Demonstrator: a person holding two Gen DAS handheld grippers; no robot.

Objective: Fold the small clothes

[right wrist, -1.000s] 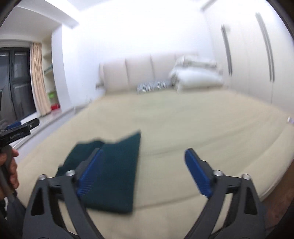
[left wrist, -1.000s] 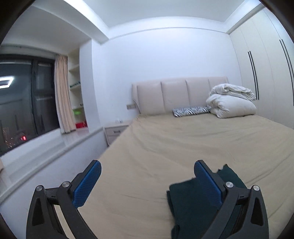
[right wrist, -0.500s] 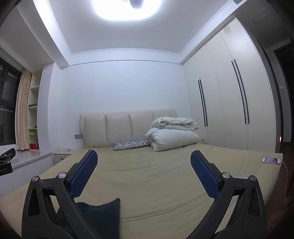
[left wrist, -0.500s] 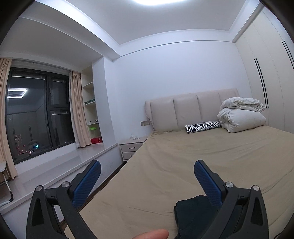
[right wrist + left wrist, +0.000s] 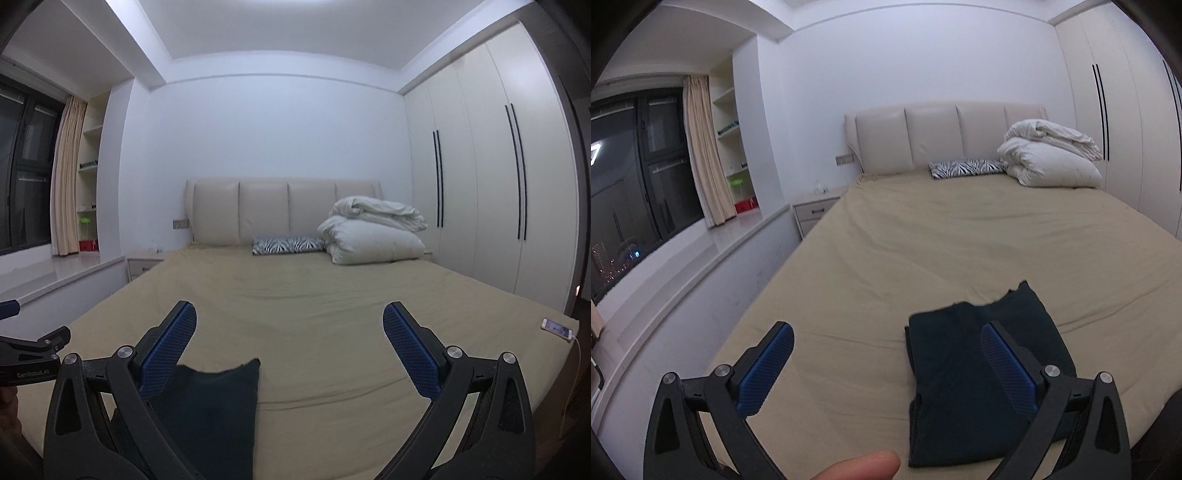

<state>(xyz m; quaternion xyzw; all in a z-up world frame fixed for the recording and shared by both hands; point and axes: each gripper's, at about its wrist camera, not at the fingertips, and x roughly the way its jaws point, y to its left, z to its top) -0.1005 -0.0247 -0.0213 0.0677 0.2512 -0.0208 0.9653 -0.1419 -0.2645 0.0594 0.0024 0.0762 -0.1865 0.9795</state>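
Dark green garment (image 5: pixel 982 373) lies folded on the bed (image 5: pixel 923 243) near its foot edge. Our left hand-held gripper (image 5: pixel 886 354) and right hand-held gripper (image 5: pixel 290 332) both gape, empty. Soft, light, floppy; we'd pinch a corner or folded edge.

White walls; beige bed (image 5: pixel 332 306) — wardrobe (image 5: pixel 491 192) right; dark window (image 5: pixel 631 177).

Home bedroom — bed (image 5: pixel 314 306) with padded headboard (image 5: pixel 284 210), folded duvet (image 5: pixel 373 236), nightstand (image 5: pixel 812 214), fitted wardrobe (image 5: pixel 491 192), curtained window (image 5: pixel 635 166).
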